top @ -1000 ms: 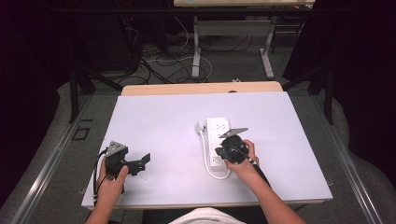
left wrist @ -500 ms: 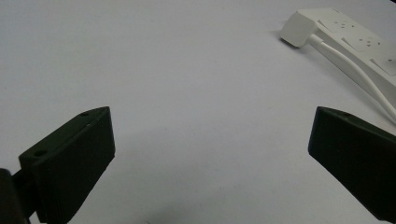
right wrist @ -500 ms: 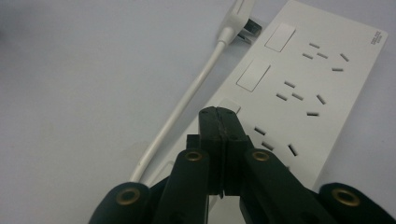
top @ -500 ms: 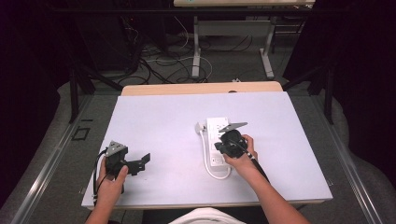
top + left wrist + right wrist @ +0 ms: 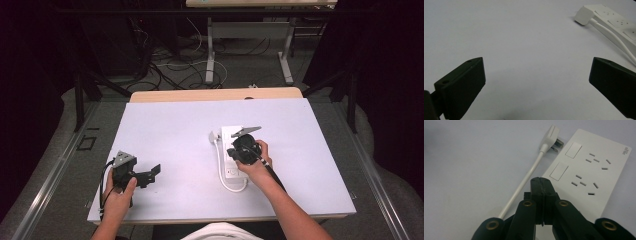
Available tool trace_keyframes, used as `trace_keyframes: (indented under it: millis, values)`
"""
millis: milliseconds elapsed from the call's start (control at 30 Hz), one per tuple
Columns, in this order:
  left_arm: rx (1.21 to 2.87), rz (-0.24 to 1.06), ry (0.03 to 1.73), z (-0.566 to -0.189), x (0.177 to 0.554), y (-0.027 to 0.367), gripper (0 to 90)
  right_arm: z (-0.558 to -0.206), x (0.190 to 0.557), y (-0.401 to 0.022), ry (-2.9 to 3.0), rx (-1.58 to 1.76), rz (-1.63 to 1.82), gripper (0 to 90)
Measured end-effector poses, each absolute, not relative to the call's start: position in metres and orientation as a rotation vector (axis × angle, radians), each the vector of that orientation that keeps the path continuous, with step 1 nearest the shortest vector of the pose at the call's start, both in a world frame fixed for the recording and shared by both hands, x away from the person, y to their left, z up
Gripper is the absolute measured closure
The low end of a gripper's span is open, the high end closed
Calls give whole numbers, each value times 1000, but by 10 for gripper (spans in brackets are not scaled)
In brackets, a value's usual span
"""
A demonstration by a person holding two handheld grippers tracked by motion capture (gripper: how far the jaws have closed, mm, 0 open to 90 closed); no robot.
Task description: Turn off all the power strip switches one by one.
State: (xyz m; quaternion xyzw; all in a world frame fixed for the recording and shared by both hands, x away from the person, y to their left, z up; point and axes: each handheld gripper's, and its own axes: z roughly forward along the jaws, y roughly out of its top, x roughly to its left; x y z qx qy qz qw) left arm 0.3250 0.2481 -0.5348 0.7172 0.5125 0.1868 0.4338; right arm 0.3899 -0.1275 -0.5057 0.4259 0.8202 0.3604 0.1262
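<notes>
White power strip under closed right hand-held gripper.

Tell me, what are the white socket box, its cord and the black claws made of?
The power strip looks like hard white plastic: smooth, faintly glossy, with crisp moulded slots. Its cord seems rubbery plastic, since it bends in a soft loop, ending in a plug with metal pins. The right claw, shut, and left claw, open, look like matte black plastic, though that is a guess.
</notes>
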Motion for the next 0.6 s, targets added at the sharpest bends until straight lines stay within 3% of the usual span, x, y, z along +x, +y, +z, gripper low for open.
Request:
trace_keyframes:
  millis: [600]
  values:
    - [1779, 468, 1277, -535, 325, 250, 5, -511, 408, -127, 2419, 1283, 965, 900]
